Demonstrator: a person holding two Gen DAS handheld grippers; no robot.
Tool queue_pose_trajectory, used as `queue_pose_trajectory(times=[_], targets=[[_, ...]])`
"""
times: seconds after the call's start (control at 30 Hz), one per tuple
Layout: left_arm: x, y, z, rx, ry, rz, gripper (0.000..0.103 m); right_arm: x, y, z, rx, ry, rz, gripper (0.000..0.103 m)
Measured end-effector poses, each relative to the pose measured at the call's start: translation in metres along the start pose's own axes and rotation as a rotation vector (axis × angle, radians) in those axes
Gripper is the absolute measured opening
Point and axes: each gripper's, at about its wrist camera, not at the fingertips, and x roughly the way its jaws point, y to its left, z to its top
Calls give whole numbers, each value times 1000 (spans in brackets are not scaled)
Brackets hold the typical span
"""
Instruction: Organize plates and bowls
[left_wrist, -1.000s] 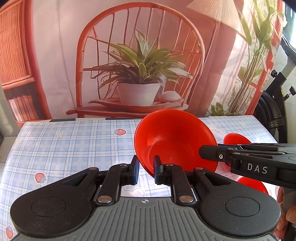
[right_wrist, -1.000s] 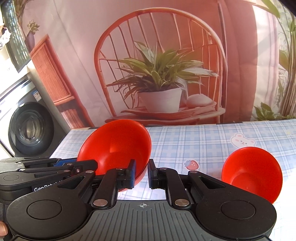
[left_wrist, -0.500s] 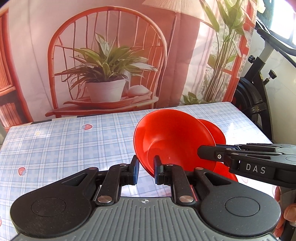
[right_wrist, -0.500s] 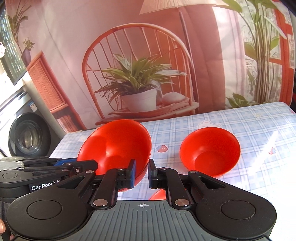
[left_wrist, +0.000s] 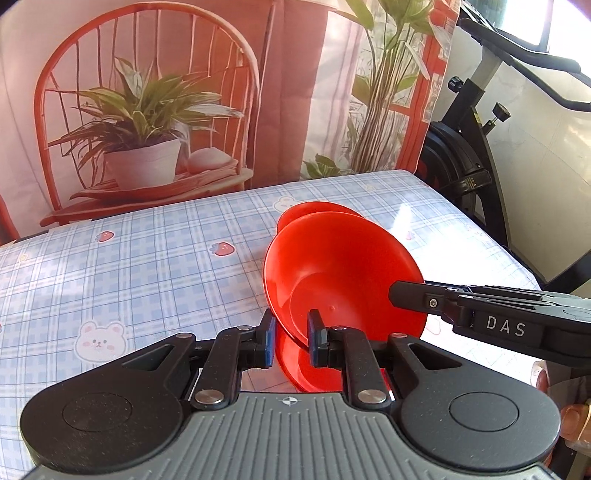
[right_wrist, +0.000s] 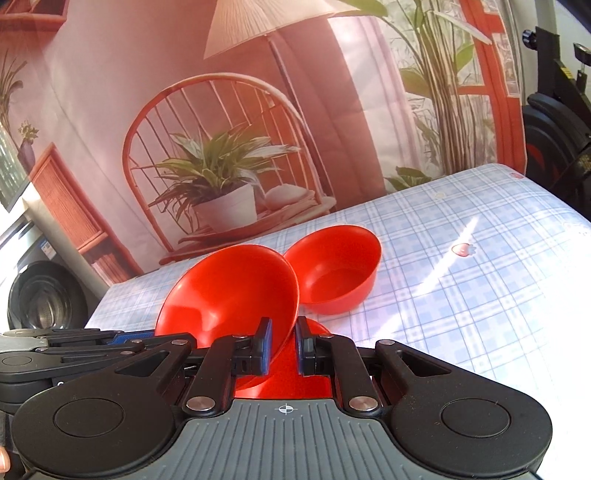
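A glossy red bowl (left_wrist: 343, 273), tilted, has its rim pinched by both the left gripper (left_wrist: 290, 338) and right gripper (right_wrist: 283, 345). Below the claws a red plate (right_wrist: 280, 376) is mostly hidden. Just beyond stands a second red bowl (right_wrist: 338, 269) on the checked tablecloth (right_wrist: 480, 295).

checked tablecloth (left_wrist: 147, 266), printed backdrop (left_wrist: 166, 92), exercise bike (left_wrist: 472, 155)

Two close wrist views facing backdrop, sharing held red bowl (left_wrist: 343, 273) (right_wrist: 236, 291), checked table (left_wrist: 129, 266) (right_wrist: 461, 295)
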Motion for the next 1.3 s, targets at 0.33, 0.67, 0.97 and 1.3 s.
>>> queue_pose_trajectory(times=[0.33, 0.67, 0.97, 1.3], targets=[[8, -8, -3, 9, 29, -32, 19, -9, -15, -10, 42, -36, 0, 12], [17, -6, -6, 15, 66, -29, 19, -2, -22, -27, 112, -58, -3, 13], [26, -3, -12, 9, 98, -24, 19, 7, -25, -35, 126, -37, -1, 13], [29, -3, -13, 16, 108, -15, 19, 6, -27, -35, 129, -38, -3, 13]])
